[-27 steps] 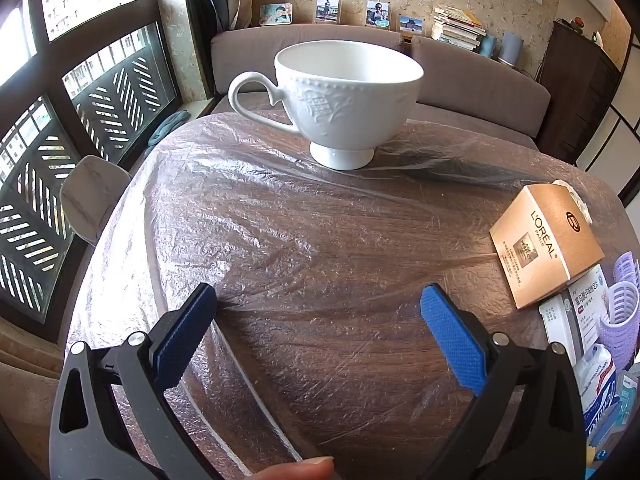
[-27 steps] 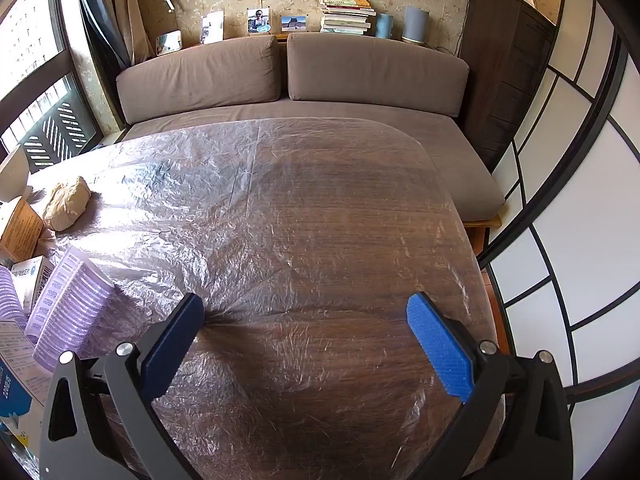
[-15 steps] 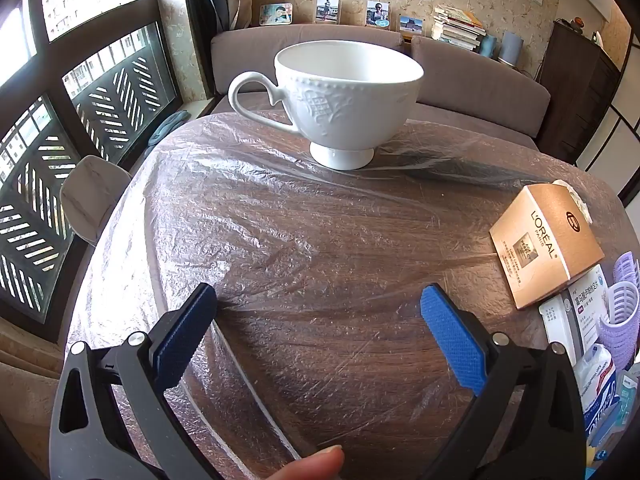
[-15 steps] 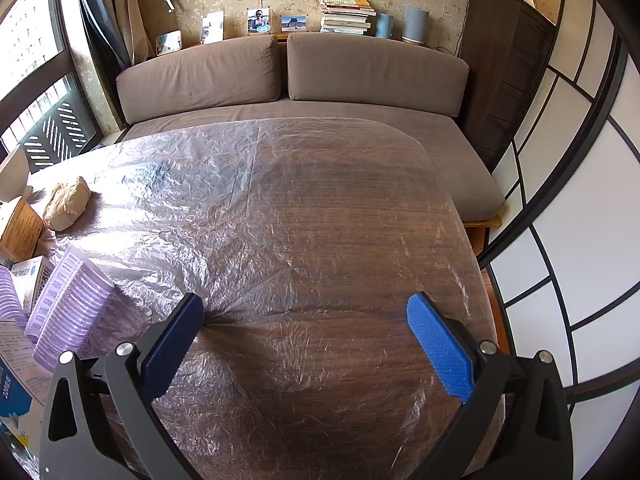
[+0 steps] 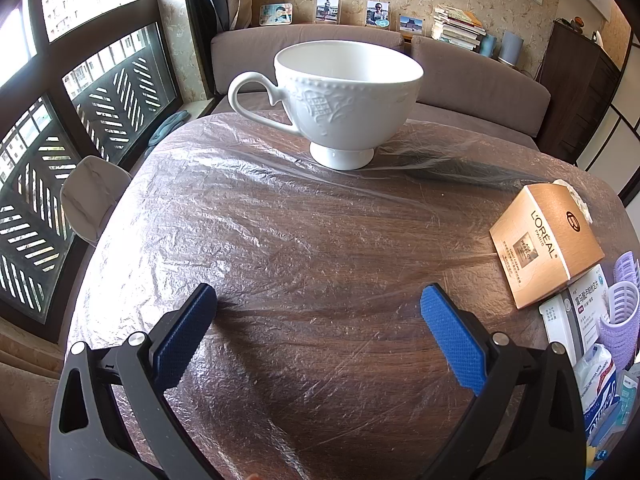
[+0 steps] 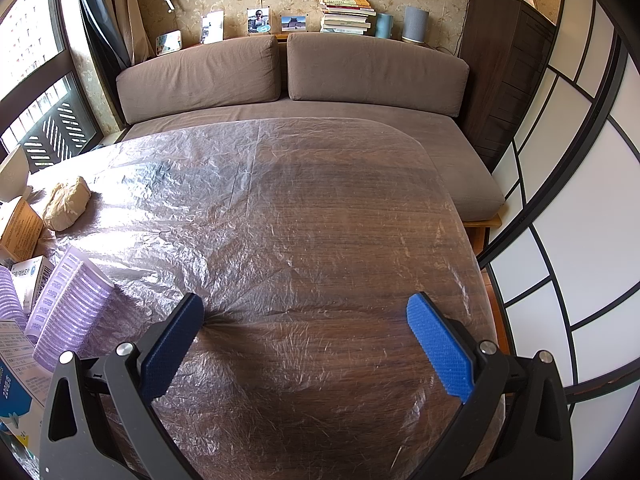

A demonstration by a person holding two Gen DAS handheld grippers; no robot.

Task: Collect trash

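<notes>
Both grippers hang wide open over the plastic-covered table (image 6: 340,240), holding nothing. Ahead of the left gripper (image 5: 318,304) stands a white cup (image 5: 344,96), well apart from its tips. A tan carton (image 5: 548,240) lies right of the cup, nearer the gripper. From the right gripper (image 6: 304,312), a crumpled paper wad (image 6: 67,203) lies far left, beyond the purple rollers (image 6: 66,308).

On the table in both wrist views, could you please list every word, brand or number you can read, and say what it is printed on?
"L'OREAL PARIS": tan carton at the table's right side.
"AGE PERFECT": dark panel on the same carton, only just readable.
"220": blue and white box at the left edge.
White box: Chinese print, too small to read.
Stack of books: spines too blurred.
</notes>
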